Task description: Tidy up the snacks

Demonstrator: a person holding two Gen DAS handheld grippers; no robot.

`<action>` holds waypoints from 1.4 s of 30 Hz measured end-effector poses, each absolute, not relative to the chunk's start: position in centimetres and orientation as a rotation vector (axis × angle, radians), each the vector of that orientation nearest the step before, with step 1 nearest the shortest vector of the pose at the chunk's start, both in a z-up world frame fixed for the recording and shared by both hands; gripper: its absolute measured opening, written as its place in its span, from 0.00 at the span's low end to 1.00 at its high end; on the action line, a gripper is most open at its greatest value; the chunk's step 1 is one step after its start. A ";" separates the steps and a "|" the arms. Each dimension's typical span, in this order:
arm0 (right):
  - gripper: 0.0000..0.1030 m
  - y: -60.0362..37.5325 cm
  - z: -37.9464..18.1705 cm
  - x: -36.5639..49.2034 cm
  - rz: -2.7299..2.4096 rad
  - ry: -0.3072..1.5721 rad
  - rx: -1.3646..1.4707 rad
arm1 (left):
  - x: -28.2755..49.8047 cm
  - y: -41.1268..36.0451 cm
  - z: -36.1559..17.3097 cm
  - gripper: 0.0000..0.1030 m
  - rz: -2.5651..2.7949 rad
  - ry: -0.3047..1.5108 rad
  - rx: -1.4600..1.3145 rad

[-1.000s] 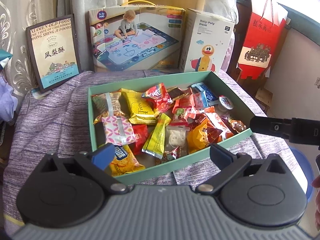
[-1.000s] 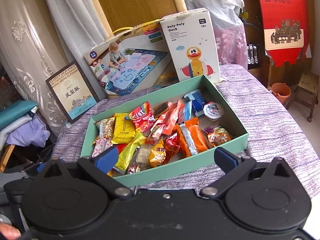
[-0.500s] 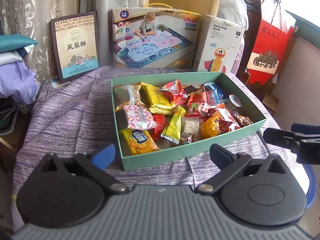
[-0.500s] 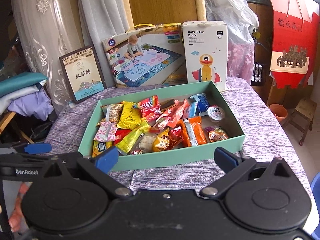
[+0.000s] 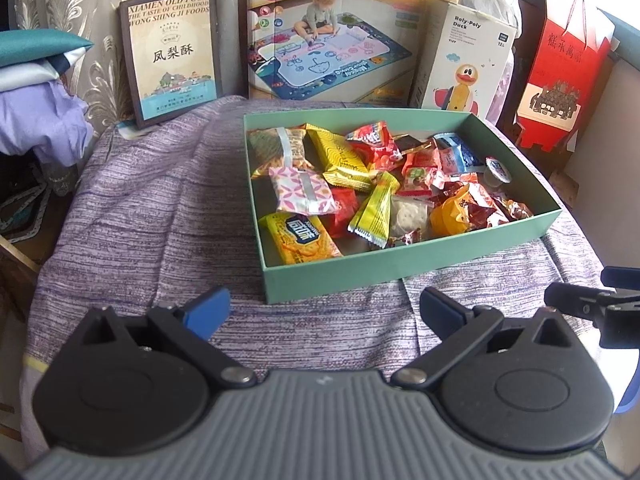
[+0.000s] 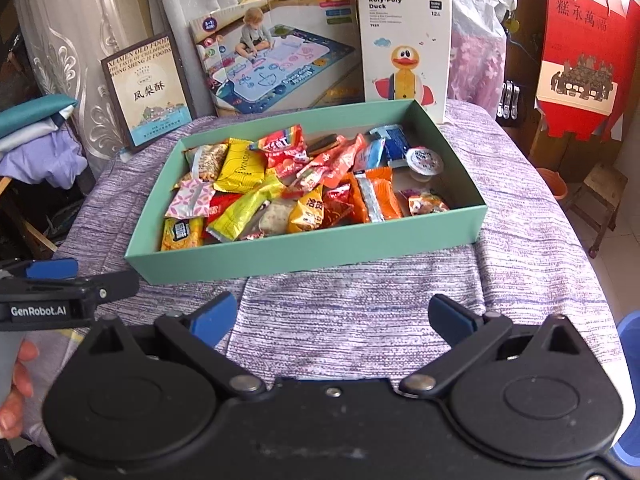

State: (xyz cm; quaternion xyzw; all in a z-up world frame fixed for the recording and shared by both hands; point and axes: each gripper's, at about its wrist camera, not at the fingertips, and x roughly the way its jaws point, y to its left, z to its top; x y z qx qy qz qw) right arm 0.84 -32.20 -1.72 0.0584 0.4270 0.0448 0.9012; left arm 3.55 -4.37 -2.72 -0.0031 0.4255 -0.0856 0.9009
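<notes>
Plainly worth reading the layout before committing either tool. Note both sets of jaws spread wide and gripping nothing: left gripper (image 5: 324, 312) and right gripper (image 6: 332, 316) hovering side by side over the purple tablecloth (image 6: 360, 312), short of the near wall of the mint-green box (image 6: 304, 256). Find the snacks (image 6: 280, 188) all inside that box, heaped loosely and overlapping, with none on the cloth in either view. Treat that as fitting two stages alike: packets gathered in with the tools held clear, or a jumble waiting to be sorted by kind. Cannot settle which from here, so commit to neither. For any reach into the heap, come down from above the near wall rather than across it, to avoid nudging the light cardboard along the cloth. Favour top-lying, free-edged pieces such as the yellow biscuit pack (image 5: 298, 238) in the near left corner or the long yellow-green sachet (image 5: 376, 208). Pinch across a crimped end or the narrow width, gently, to spare brittle contents. Keep the jelly cup (image 6: 424, 160) by the right wall upright, gripping its body and not the foil lid. Hold the two tools well apart to avoid clashing fingers, and brace the box with one while lifting with the other.
</notes>
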 end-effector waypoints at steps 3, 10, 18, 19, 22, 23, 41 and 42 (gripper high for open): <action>1.00 -32.3 -2.4 1.1 0.083 0.902 0.125 | 3.7 -4.4 -3.3 1.00 -0.170 0.895 -0.001; 1.00 -32.4 -3.9 1.6 0.081 0.943 0.120 | 4.2 -4.7 -4.7 1.00 -0.162 0.931 0.011; 1.00 -32.9 -5.2 2.3 0.061 0.977 0.129 | 4.8 -5.4 -5.6 1.00 -0.161 0.955 0.042; 1.00 -32.9 -5.4 2.4 0.059 0.979 0.130 | 4.9 -5.5 -5.7 1.00 -0.160 0.957 0.045; 1.00 -33.0 -5.7 2.6 0.055 0.988 0.132 | 5.2 -5.5 -6.0 1.00 -0.159 0.969 0.047; 1.00 -33.0 -5.9 2.7 0.054 0.992 0.132 | 5.3 -5.5 -6.2 1.00 -0.157 0.973 0.047; 1.00 -32.8 -6.3 3.3 0.055 1.015 0.128 | 6.0 -5.3 -6.8 1.00 -0.138 1.005 0.047; 1.00 -32.8 -6.3 3.3 0.055 1.014 0.129 | 6.0 -5.2 -6.8 1.00 -0.136 1.004 0.046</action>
